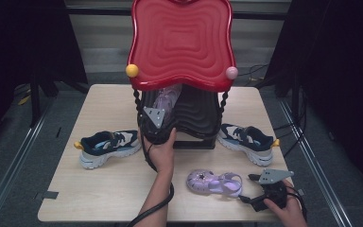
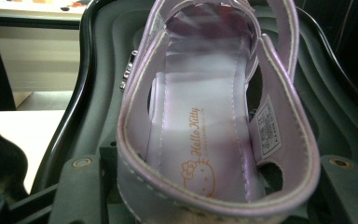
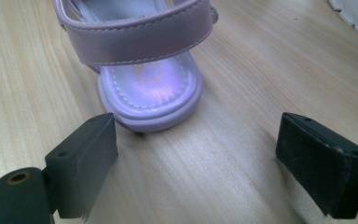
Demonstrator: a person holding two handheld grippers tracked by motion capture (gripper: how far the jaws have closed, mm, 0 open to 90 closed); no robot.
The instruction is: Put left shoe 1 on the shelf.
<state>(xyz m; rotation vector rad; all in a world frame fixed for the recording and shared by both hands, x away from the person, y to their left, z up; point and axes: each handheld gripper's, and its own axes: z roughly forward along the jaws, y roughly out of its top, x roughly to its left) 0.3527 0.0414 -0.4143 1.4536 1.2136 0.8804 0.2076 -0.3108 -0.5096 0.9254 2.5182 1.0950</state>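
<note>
We can read one brand: "Hello Kitty" in orange script, printed lengthwise on the lilac insole of the sandal [image 2: 200, 116] in the left gripper view, with a smaller line of orange print beside it that is too fine for us to make out. Below the script sits an orange outline drawing of the cat's head. A small white label [image 2: 266, 128] is sewn on the inside of the sandal's strap; its print is too small for us to read. On the second sandal [image 3: 149, 79], in the right gripper view, we see a faint orange mark on the insole under the strap, not legible.

High view overlooks table [image 1: 99, 189]; tongs views sit close.
</note>
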